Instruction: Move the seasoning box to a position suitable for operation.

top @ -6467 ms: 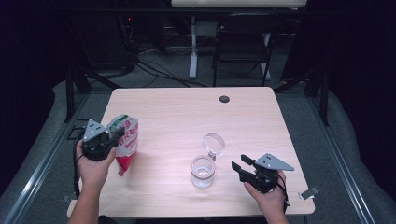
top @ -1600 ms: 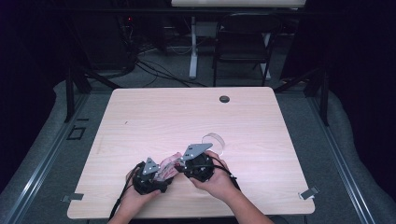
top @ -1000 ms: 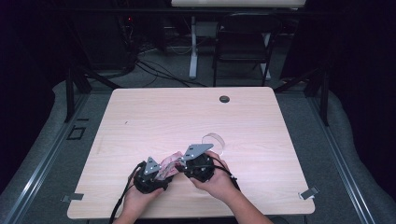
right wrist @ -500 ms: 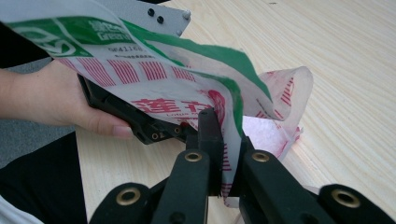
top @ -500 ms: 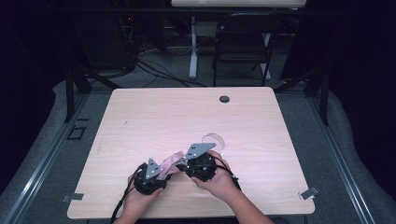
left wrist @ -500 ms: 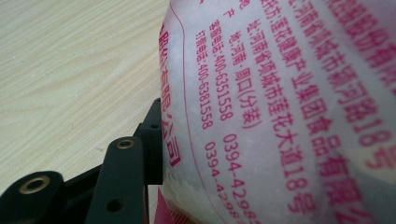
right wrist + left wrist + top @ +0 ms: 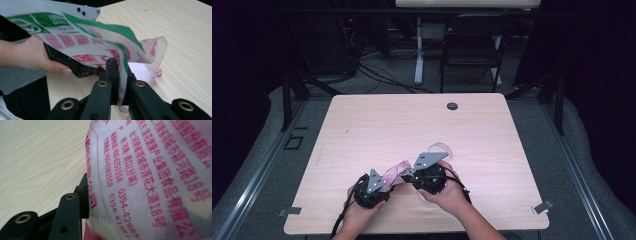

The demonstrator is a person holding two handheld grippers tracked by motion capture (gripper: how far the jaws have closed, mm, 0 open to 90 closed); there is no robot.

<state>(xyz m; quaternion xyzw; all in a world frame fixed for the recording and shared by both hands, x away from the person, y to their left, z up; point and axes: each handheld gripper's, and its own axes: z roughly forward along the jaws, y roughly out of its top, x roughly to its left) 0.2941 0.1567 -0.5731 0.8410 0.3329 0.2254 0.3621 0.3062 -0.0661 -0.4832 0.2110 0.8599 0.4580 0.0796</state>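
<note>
A: High view first. The plastic bag [image 7: 394,171] with red print hangs between the two tongs, low over the near part of the tabletop [image 7: 412,125].

B: Who has it?

A: Both. In the right gripper view the right tongs [image 7: 119,75] are clenched on the bag's [image 7: 82,40] torn top edge, the film pinched between the two black jaws. In the left gripper view the left tongs [image 7: 83,195] press one jaw against the bag's [image 7: 155,177] white, grainy bulk; the other jaw is hidden behind it, but they appear to be grasping it.

B: Anything around it?

A: A clear glass [image 7: 442,149] stands just beyond the right tongs [image 7: 409,176], mostly covered by their grey plate. A dark round grommet [image 7: 452,106] sits at the far edge, and a chair [image 7: 472,45] stands on the floor beyond.

B: What is hard to read?

A: The left tongs [image 7: 384,187] are covered by their plate and the hand, so their jaws cannot be made out from above. Up close, the bag's print blurs towards the right.
</note>
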